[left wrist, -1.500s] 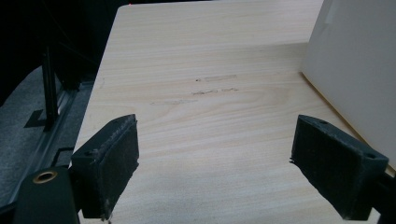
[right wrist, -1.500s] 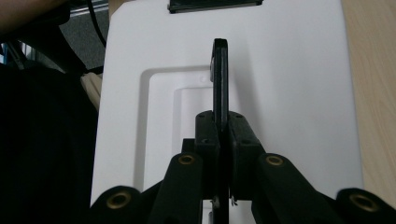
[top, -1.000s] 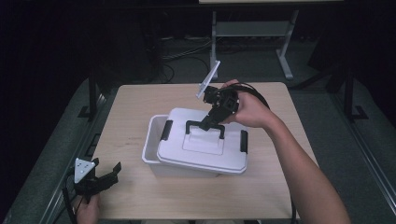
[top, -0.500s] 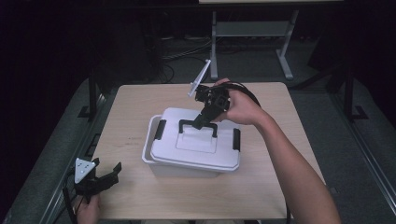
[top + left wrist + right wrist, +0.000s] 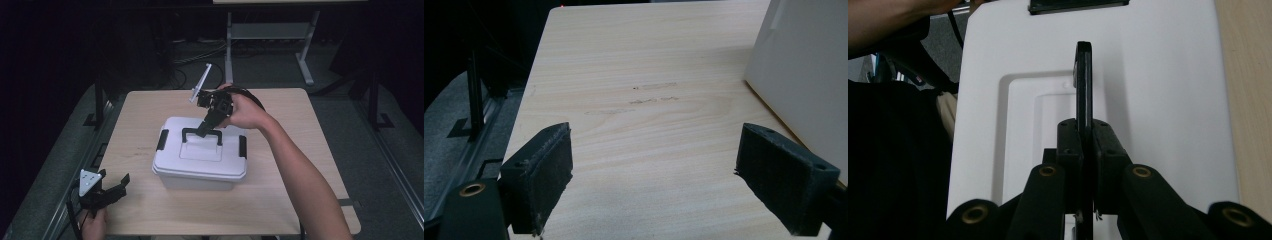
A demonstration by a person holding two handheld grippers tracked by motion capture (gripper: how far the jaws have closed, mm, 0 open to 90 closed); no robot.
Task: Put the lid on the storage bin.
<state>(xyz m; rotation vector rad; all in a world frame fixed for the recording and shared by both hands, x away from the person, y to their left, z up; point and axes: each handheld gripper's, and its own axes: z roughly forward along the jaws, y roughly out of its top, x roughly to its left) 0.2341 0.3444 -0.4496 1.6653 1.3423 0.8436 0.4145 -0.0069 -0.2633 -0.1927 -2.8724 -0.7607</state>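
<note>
Box: white plastic storage box [image 5: 200,162] with a lid, mid-table, slightly left of centre; stiff and smooth-sided, probably light.
Left claw: my left gripper [image 5: 107,191] hovers at the table's near-left corner, jaws spread wide, nothing between them.
Handle: black hinged carry handle [image 5: 201,134] on the lid, raised upright; the sensible place to take hold.
Right claw: my right gripper [image 5: 1087,165] is clenched on that handle from above.
Latches: black side clips [image 5: 163,140] at both ends.
Room: bare pale wooden table [image 5: 310,130] all around; widest to the right, edges well apart.
</note>
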